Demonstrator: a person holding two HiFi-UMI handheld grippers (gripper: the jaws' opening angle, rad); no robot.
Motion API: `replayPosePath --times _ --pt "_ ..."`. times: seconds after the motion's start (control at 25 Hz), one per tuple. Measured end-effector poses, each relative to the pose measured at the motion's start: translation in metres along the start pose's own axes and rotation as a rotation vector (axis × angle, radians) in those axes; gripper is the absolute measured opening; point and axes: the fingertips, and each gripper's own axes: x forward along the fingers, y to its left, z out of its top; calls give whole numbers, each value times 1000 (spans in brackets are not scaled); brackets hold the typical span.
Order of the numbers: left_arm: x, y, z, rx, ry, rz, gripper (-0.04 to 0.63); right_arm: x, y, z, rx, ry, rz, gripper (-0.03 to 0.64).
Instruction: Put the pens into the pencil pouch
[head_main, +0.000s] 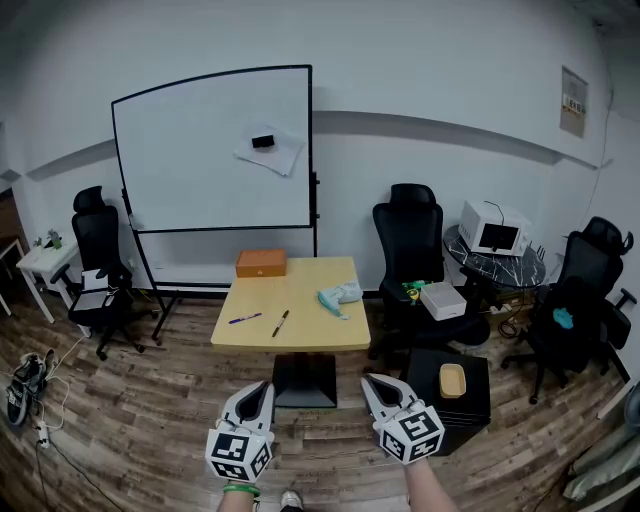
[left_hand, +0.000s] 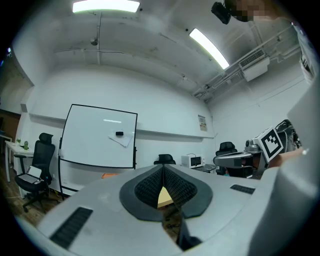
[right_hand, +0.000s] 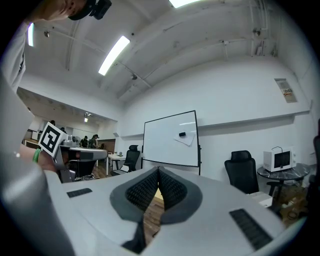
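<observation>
On the wooden table (head_main: 300, 335) across the room lie a purple pen (head_main: 245, 319), a dark pen (head_main: 281, 322) and a light blue pencil pouch (head_main: 338, 296). My left gripper (head_main: 258, 391) and right gripper (head_main: 378, 386) hang low in the head view, well short of the table, over the floor. Both are shut with nothing held; the jaw tips meet in the left gripper view (left_hand: 163, 168) and the right gripper view (right_hand: 158, 171).
An orange box (head_main: 261, 263) sits at the table's far edge. A whiteboard (head_main: 215, 150) stands behind it. Black office chairs (head_main: 408, 250) flank the table, and a black cabinet (head_main: 448, 395) with a yellow tray stands at my right. Shoes (head_main: 26, 385) lie at left.
</observation>
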Motion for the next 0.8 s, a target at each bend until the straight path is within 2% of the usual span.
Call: replayPosePath --times 0.44,0.48,0.52,0.56,0.64,0.8 --pt "4 -4 -3 8 -10 -23 20 2 -5 0 3 -19 -12 1" --pt "5 -4 -4 4 -9 -26 31 3 -5 -1 6 -20 -11 40" --pt "7 -3 -5 -2 -6 -28 105 4 -6 0 8 -19 -10 104" --pt "8 -2 -6 -8 -5 -30 175 5 -6 0 9 -19 -9 133" --pt "10 -2 -6 -13 -6 -33 241 7 -6 0 7 -18 -8 209" --pt "15 -3 -5 -3 -16 -37 313 11 -8 0 4 -21 -7 388"
